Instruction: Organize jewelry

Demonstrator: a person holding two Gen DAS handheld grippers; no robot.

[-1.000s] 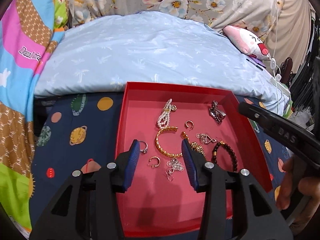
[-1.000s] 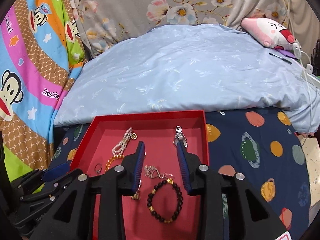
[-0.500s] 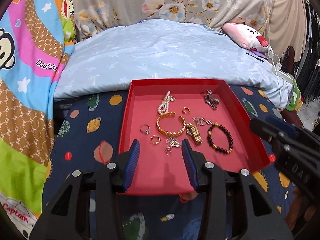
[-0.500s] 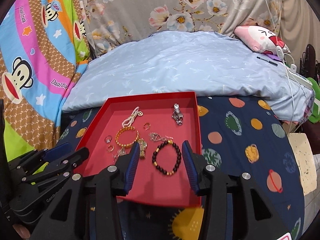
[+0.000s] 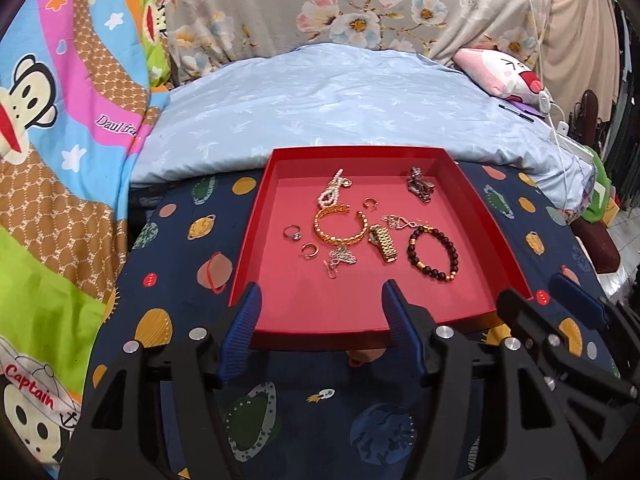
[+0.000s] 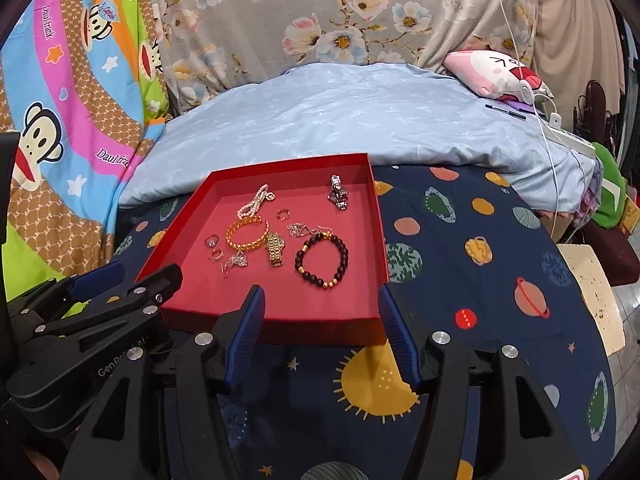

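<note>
Both claws gape empty; jewelry lies in red tray (image 5: 476, 200).

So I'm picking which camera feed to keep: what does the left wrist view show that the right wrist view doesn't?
Only the left wrist view shows the right gripper from outside, near the tray's right front corner, and the Captain print on the cartoon blanket. Only the right wrist view shows the left gripper from outside, by the tray's left front corner, and the cream board at right. Both show the red tray, the beaded bracelet, the gold bangle and the pink plush.
</note>
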